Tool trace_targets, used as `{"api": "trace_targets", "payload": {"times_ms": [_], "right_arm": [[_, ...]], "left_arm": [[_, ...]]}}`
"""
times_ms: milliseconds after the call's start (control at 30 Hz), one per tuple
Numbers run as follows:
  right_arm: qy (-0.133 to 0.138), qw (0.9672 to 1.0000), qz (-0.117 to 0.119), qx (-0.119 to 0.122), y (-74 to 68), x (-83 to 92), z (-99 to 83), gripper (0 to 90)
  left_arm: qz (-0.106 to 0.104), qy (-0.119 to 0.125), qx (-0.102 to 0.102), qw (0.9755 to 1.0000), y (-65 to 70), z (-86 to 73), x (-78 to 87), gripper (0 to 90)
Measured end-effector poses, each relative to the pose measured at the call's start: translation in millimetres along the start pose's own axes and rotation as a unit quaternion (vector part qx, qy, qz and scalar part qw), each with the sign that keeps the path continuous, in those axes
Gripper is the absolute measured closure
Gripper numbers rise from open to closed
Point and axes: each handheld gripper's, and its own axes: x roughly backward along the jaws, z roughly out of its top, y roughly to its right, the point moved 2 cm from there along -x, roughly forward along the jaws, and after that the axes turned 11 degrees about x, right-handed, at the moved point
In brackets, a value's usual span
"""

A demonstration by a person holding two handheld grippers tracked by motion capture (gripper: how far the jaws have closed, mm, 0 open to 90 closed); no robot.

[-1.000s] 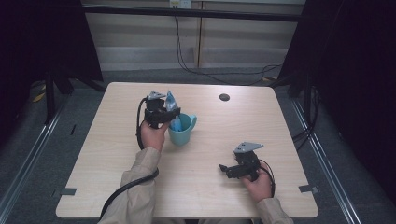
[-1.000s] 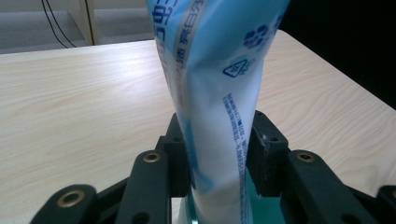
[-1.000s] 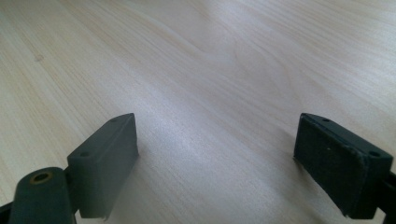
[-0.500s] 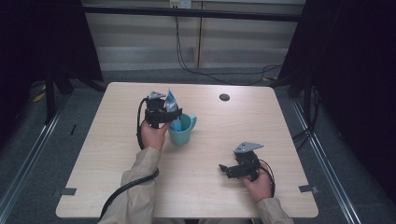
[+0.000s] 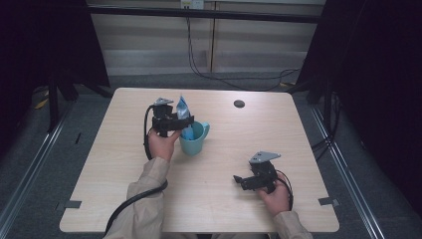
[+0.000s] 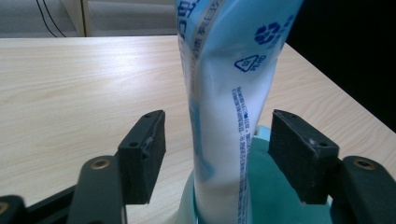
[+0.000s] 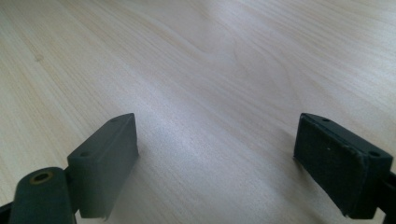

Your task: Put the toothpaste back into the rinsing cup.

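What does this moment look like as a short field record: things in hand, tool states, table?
work: blue-and-white pouch standing upright in teal mug
left tool: jaws have just been opening; pouch between them, pads apart from it
right tool: open, nothing between its jaws, low over bare wood
mug: left of table centre, handle towards far right
other: small dark round thing near far edge
table: light wood

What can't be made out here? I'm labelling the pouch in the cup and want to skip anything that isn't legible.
- Pouch: top cut off by the upper edge of the left gripper view; its foot is hidden inside the cup.
- Its small print: blurred there, too small in the high view.
- Cup's inside: hidden by the pouch and the left gripper, whose jaws have just been opening, the pouch between them.
- Dark disc: too small to identify.
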Motion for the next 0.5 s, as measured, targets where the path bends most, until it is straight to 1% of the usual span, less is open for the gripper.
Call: {"api": "trace_targets", "payload": {"times_ms": [67, 100, 133, 200, 267, 300, 367, 400, 500], "right_arm": [[0.000, 1.0000, 0.000, 0.000, 0.0, 0.0, 0.0, 12.9], [0.000, 1.0000, 0.000, 0.000, 0.0, 0.0, 0.0, 12.9], [0.000, 1.0000, 0.000, 0.000, 0.0, 0.0, 0.0, 12.9], [0.000, 1.0000, 0.000, 0.000, 0.0, 0.0, 0.0, 12.9], [0.000, 1.0000, 0.000, 0.000, 0.0, 0.0, 0.0, 12.9], [0.000, 1.0000, 0.000, 0.000, 0.0, 0.0, 0.0, 12.9], [0.000, 1.0000, 0.000, 0.000, 0.0, 0.0, 0.0, 12.9], [0.000, 1.0000, 0.000, 0.000, 0.0, 0.0, 0.0, 12.9], [0.000, 1.0000, 0.000, 0.000, 0.0, 0.0, 0.0, 12.9]], "left_arm": [[-0.004, -0.001, 0.000, 1.0000, 0.7, 0.8, 0.9, 33.0], [-0.006, -0.003, 0.001, 1.0000, 1.0, 1.0, 0.9, 33.0], [-0.001, -0.001, -0.002, 1.0000, 1.5, 1.3, 1.7, 31.8], [-0.007, -0.002, 0.001, 1.0000, 1.6, 1.9, 2.4, 29.9], [-0.005, 0.001, -0.002, 1.0000, 1.7, 2.5, 3.6, 29.3], [-0.005, -0.003, 0.000, 1.0000, 1.8, 3.0, 4.3, 28.2], [-0.003, -0.001, -0.003, 1.0000, 1.7, 3.3, 5.1, 27.5], [-0.008, -0.002, 0.001, 1.0000, 1.2, 4.1, 5.9, 27.5], [-0.008, -0.002, 0.001, 1.0000, 1.1, 4.7, 7.6, 25.3]]}}
